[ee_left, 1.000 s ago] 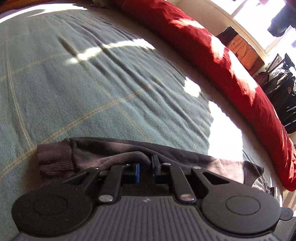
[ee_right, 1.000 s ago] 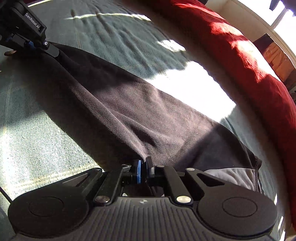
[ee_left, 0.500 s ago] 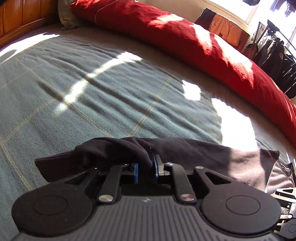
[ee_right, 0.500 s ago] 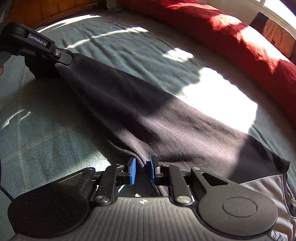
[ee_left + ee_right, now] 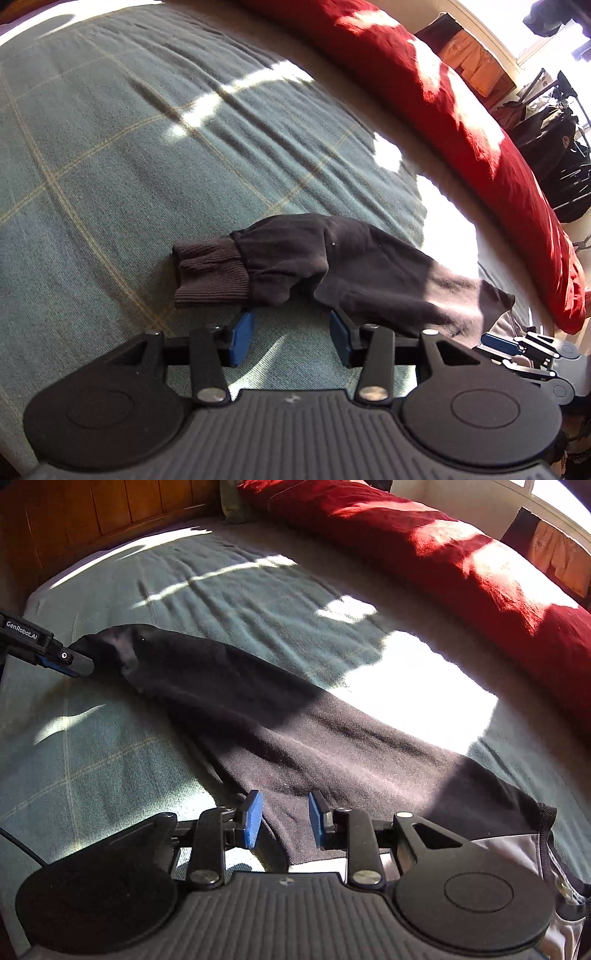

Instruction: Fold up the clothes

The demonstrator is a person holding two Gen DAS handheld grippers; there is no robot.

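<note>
Both the left gripper and the right gripper had jaws opening, gripping nothing, releasing the laid-out dark sleeve on the bed; next probably a regrasp for folding.

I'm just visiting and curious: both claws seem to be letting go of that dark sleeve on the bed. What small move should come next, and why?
Probably draw both grippers back and up, clear of the dark sleeve. The left gripper and right gripper are opening, their pads no longer pinch cloth, and the sleeve lies stretched across the green blanket, so a fresh grasp for the next fold seems due.
</note>
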